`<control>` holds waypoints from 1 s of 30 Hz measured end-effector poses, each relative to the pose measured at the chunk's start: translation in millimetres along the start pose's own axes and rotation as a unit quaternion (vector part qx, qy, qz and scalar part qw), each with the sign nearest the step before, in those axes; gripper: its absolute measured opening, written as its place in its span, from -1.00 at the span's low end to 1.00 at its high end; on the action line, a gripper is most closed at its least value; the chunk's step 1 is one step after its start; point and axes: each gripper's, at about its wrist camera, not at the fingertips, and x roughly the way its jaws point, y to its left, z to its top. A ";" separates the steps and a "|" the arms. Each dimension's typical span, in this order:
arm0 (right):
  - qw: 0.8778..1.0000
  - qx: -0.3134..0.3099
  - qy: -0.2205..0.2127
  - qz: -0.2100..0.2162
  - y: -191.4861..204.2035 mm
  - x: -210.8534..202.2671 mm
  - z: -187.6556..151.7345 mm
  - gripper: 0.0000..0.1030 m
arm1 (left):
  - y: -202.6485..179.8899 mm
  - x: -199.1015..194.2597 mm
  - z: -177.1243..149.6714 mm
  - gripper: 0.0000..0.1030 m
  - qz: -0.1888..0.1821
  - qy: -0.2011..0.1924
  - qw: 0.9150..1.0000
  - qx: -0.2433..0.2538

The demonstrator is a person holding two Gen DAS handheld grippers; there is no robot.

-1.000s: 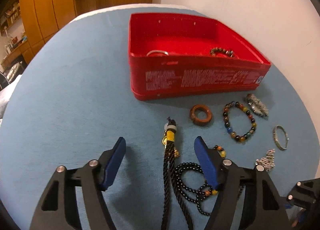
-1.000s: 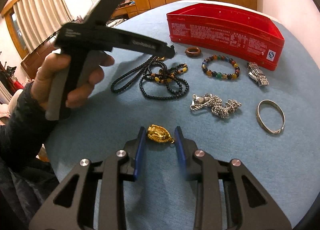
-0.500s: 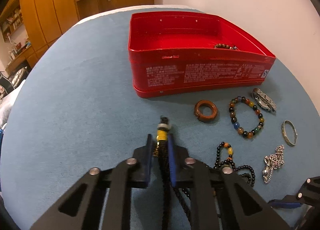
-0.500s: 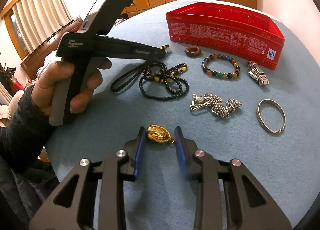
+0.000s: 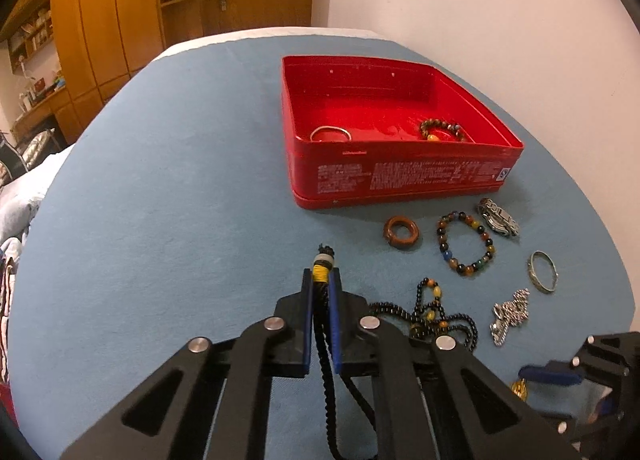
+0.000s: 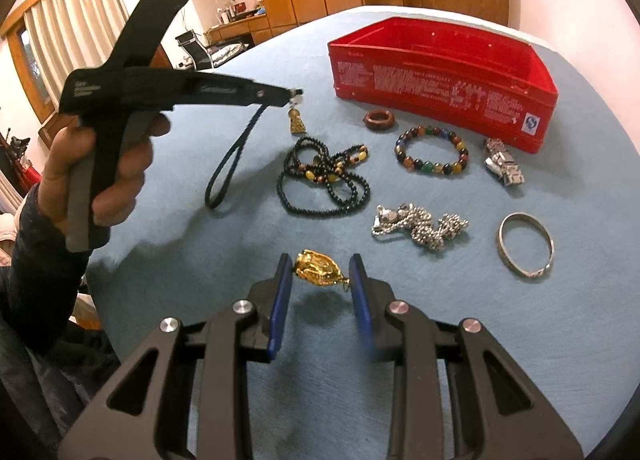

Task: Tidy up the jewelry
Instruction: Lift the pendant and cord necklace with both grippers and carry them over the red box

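My left gripper is shut on a black cord necklace near its yellow wrap. In the right wrist view the left gripper holds the cord lifted above the blue table, a small bronze pendant dangling. My right gripper is around a gold pendant; its jaws look slightly apart from it. The red tin holds a silver bangle and a bead bracelet.
On the blue table lie a black bead necklace, a wooden ring, a coloured bead bracelet, a metal watch band, a silver chain and a silver bangle. Cabinets stand behind.
The left gripper closed on the black cord necklace and has lifted it off the table toward the tin. The right gripper has stayed around the gold pendant.
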 end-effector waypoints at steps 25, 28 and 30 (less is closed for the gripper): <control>0.995 -0.055 -0.068 -0.054 -15.5 -73.8 73.8 -0.46 | -26.1 -100.3 19.7 -0.87 0.005 -0.066 0.997 0.031; 0.994 -0.061 -0.073 -0.059 -20.3 -74.8 86.6 -0.46 | -30.2 -101.8 24.6 -0.87 0.002 -0.067 0.997 0.036; 0.993 -0.060 -0.076 -0.061 -24.5 -76.2 95.4 -0.46 | -32.7 -102.1 27.9 -0.87 0.000 -0.068 0.997 0.041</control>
